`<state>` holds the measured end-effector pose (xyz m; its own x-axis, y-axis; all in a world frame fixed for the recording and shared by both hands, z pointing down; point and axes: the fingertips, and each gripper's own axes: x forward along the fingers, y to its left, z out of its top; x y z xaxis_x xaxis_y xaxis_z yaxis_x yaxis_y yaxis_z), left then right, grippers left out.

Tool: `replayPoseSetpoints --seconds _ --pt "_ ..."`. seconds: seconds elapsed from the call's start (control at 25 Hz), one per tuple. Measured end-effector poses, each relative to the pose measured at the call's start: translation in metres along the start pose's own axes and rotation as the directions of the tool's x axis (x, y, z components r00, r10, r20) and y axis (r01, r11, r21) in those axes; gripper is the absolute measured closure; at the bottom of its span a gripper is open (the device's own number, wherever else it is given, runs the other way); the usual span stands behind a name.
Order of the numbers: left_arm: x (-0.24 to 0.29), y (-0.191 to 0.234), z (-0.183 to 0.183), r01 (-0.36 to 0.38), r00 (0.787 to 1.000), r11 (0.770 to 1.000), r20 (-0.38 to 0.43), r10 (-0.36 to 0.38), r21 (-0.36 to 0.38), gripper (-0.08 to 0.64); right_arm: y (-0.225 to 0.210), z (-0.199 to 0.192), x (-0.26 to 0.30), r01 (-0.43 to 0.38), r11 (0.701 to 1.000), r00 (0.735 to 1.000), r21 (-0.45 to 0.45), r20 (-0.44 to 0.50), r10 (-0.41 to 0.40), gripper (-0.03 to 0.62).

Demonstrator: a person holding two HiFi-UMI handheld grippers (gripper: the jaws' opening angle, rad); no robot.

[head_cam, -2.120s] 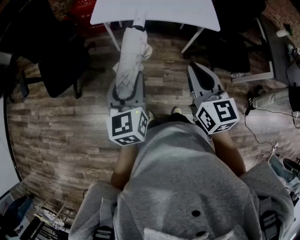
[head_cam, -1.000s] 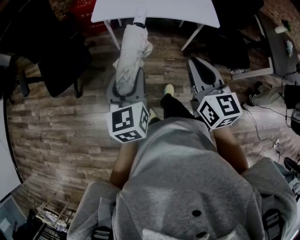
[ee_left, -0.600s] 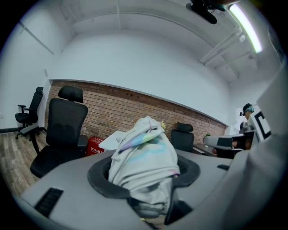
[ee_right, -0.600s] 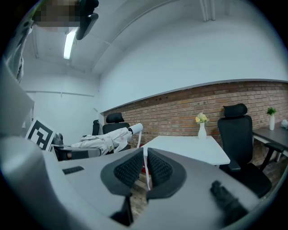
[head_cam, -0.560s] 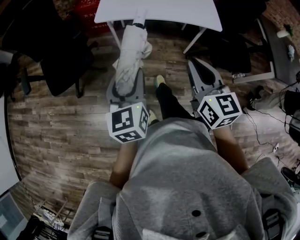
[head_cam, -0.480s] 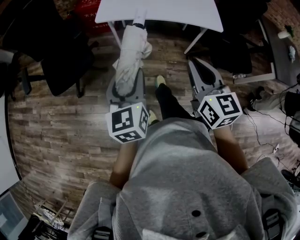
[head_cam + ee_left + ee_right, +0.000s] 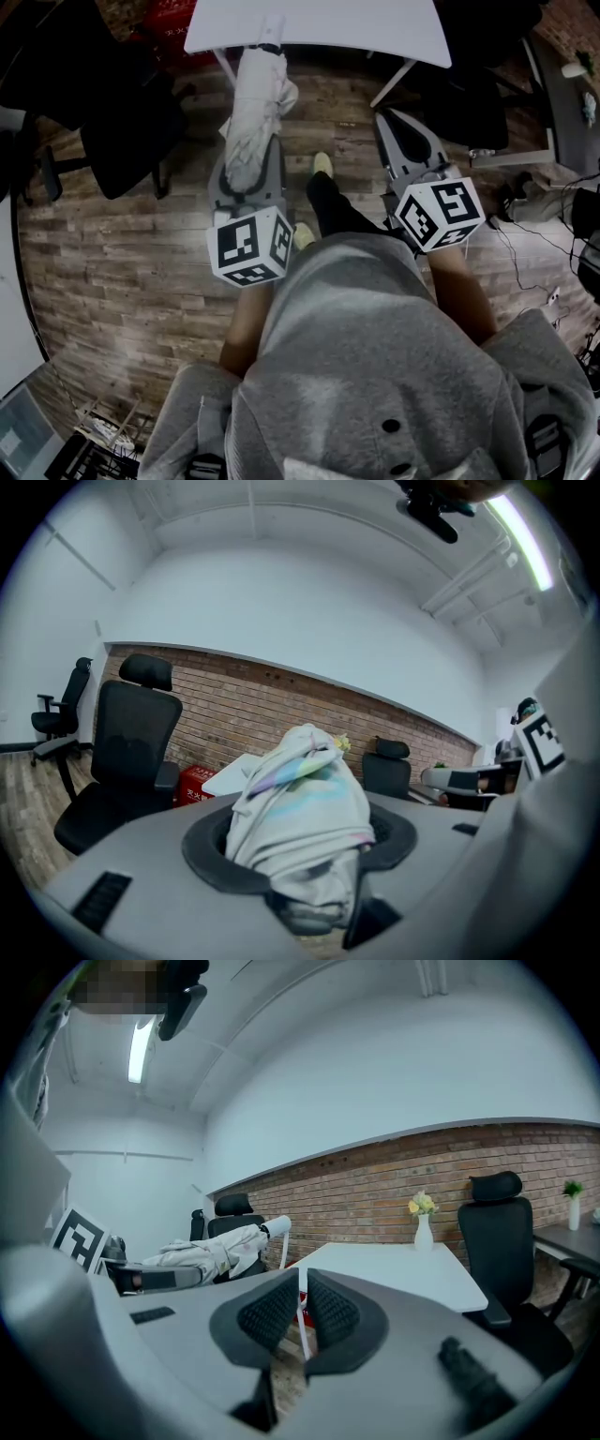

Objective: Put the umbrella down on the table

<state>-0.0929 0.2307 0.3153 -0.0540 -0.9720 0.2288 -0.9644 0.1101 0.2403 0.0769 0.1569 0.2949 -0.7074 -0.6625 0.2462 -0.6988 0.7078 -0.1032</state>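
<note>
Clamping the folded umbrella (image 7: pixel 255 103) near its handle end, your left gripper (image 7: pixel 248 164) has its jaws spread fairly wide around the bunched fabric and pressed on it. The umbrella points ahead, held off the floor, and its far tip shows just over the near edge of the white table (image 7: pixel 356 28). Nothing rests on the table yet; reaching over it, lowering and releasing are left. Your right gripper (image 7: pixel 405 141) is empty, its jaws all but together.
</note>
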Motion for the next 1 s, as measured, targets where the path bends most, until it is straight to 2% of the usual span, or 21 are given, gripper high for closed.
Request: replayPoseSetpoints --seconds 0.56,1.0 --pt "0.109 0.020 0.014 0.006 0.999 1.000 -0.034 -0.007 -0.028 0.322 -0.053 0.015 0.097 0.009 1.000 0.998 -0.004 -0.057 -0.009 0.554" --pt "0.177 0.024 0.038 -0.027 0.998 0.999 -0.049 0.026 -0.033 0.322 -0.096 0.038 0.155 -0.014 1.000 0.997 0.002 -0.078 0.014 0.554"
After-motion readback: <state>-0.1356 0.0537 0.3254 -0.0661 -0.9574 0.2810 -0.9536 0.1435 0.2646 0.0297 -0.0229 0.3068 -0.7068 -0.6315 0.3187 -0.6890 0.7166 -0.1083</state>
